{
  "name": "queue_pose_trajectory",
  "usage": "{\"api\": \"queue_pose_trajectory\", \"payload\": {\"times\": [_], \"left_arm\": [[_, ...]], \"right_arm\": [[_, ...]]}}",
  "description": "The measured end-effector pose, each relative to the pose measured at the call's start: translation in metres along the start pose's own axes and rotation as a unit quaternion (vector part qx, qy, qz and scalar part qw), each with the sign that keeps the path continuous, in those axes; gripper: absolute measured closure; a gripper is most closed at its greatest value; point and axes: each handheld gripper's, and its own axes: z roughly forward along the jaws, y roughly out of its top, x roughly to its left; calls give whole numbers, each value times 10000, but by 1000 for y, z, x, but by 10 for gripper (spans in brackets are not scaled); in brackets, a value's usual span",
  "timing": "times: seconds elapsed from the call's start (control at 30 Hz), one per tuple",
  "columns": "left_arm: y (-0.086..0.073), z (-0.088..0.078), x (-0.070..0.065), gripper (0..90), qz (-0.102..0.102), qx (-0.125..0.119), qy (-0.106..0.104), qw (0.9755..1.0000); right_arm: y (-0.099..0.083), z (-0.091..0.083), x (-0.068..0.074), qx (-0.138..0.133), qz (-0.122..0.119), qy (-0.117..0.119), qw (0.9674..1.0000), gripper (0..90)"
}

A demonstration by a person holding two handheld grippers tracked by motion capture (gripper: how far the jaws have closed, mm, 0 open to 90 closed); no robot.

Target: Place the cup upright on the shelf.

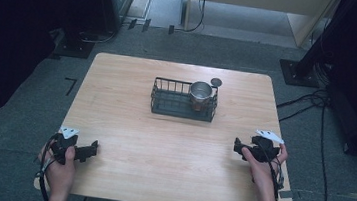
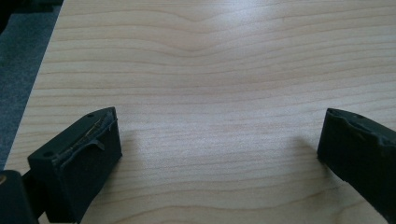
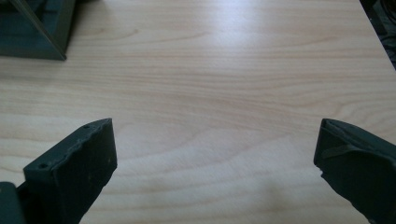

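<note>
Metal cup (image 1: 200,95) in the wire basket (image 1: 166,102) looks rigid, probably light and slick; grip its rim, both left gripper (image 1: 92,149) and right gripper (image 1: 236,146) spread wide, empty

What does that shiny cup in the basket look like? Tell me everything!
The cup looks like silvery metal, round, with an open top facing up. It stands upright in the right end of a dark wire basket with thin bars, near the far middle of the wooden table. Its rim rises above the basket's bars. What is inside it is too small to tell. A small round dark disc lies on the table just behind it. Neither tool is near it.
</note>
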Motion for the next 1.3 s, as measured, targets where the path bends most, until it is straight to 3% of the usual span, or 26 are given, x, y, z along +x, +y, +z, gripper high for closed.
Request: {"api": "queue_pose_trajectory", "payload": {"times": [0.53,1.1,1.3], "left_arm": [[0,0,0,0,0,0,0,10000],[0,0,0,0,0,0,0,10000],[0,0,0,0,-1,-1,-1,10000]], "right_arm": [[-35,-20,-32,104,174,-208,9996,0],[-60,-33,-51,224,250,-335,9989,0],[-66,-37,-51,207,95,-340,9992,0]]}}
